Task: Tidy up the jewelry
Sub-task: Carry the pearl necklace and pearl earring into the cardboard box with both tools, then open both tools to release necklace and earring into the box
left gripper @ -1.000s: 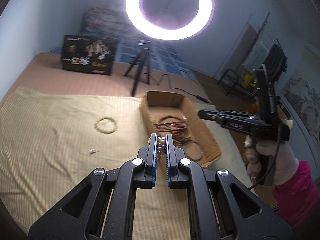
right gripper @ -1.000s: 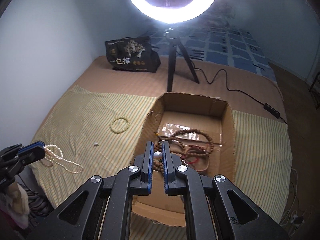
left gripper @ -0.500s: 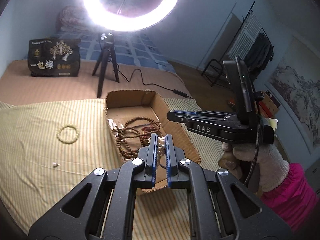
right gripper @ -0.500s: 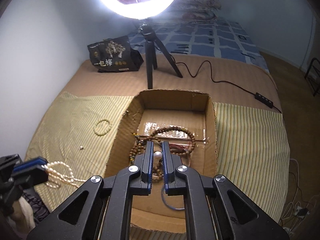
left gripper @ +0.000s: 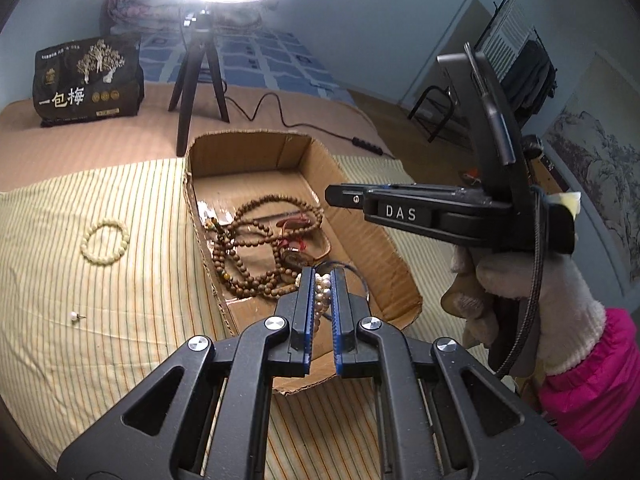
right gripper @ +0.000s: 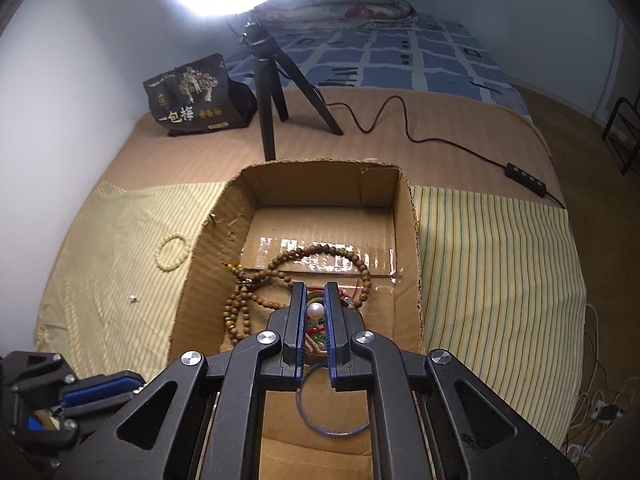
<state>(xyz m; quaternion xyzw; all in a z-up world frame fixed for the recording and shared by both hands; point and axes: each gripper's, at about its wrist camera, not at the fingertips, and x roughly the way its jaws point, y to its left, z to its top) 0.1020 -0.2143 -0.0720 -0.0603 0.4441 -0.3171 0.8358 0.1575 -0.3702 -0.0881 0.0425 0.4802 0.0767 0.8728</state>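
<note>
My left gripper (left gripper: 322, 280) is shut on a white pearl necklace (left gripper: 323, 296) and holds it above the near end of the cardboard box (left gripper: 384, 248). My right gripper (right gripper: 315, 295) is shut on a single pearl (right gripper: 315, 311) above the same box (right gripper: 404, 216); it also shows in the left wrist view (left gripper: 340, 199). In the box lie brown wooden bead strands (right gripper: 320, 256), a red cord piece and a blue ring (right gripper: 332, 412). A cream bead bracelet (left gripper: 105, 241) and a small pearl stud (left gripper: 75, 316) lie on the striped cloth (left gripper: 120, 320).
A ring light tripod (right gripper: 272, 92) with its cable and inline switch (right gripper: 526, 174) stands behind the box. A black printed bag (right gripper: 196, 96) stands at the back left. Folded bedding lies further back.
Both grippers have moved forward and closer to the box. My left gripper carried the pearl necklace from over the cloth to over the box's near end.
</note>
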